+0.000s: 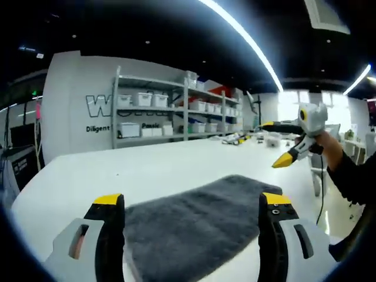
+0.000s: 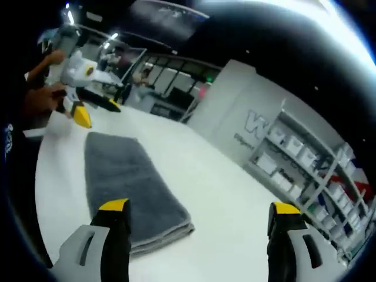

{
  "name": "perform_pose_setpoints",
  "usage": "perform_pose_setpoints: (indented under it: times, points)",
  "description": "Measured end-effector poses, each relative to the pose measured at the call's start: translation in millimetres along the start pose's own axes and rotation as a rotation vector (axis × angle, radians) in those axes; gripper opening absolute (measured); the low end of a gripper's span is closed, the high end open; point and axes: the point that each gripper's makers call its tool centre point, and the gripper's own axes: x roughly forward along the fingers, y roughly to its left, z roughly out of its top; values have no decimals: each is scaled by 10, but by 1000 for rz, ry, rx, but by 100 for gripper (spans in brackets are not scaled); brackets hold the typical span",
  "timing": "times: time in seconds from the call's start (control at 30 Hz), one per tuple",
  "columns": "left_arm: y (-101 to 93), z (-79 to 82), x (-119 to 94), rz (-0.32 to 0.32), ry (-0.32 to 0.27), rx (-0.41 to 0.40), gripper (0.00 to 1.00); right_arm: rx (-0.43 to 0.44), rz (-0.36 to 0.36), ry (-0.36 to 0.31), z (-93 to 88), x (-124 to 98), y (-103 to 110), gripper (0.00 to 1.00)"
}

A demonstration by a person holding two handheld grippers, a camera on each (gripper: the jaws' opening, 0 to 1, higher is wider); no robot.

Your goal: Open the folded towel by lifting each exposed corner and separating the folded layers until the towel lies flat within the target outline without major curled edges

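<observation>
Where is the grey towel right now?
The folded grey towel lies on the white table, just ahead of the left claw in the left gripper view, far from the shelving.

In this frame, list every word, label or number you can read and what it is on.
"W": large outlined letter on the white wall; the rest runs behind the shelf rack.
"Diligent": small dark word on that wall, under the large letters.
Labels on the shelf bins: too small to read.
Grey towel: no text.

Grey fluffy towel lying folded in a long strip, layers stacked at one end, flat on the white desk.
</observation>
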Motion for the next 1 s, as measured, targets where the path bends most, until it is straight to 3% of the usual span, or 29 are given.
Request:
perform_pose_setpoints:
  times: [0.27,0.57,0.67,0.87,1.0]
  points:
    - [447,25,-404,87,23,58,92,175,-74,-55,31,-89,114,99]
    - [810,-18,-613,123,4,33,92,314,-184,-104,28,-287,153,99]
    - [883,-29,-635,129,7,25,89,353,-213,-97,-59,-353,190,99]
    - [981,-88,-663,142,14,6,87,457,-208,-47,-445,-370,377,99]
    - [949,-171,-650,128,45,4,87,456,-216,-50,-470,-371,377,99]
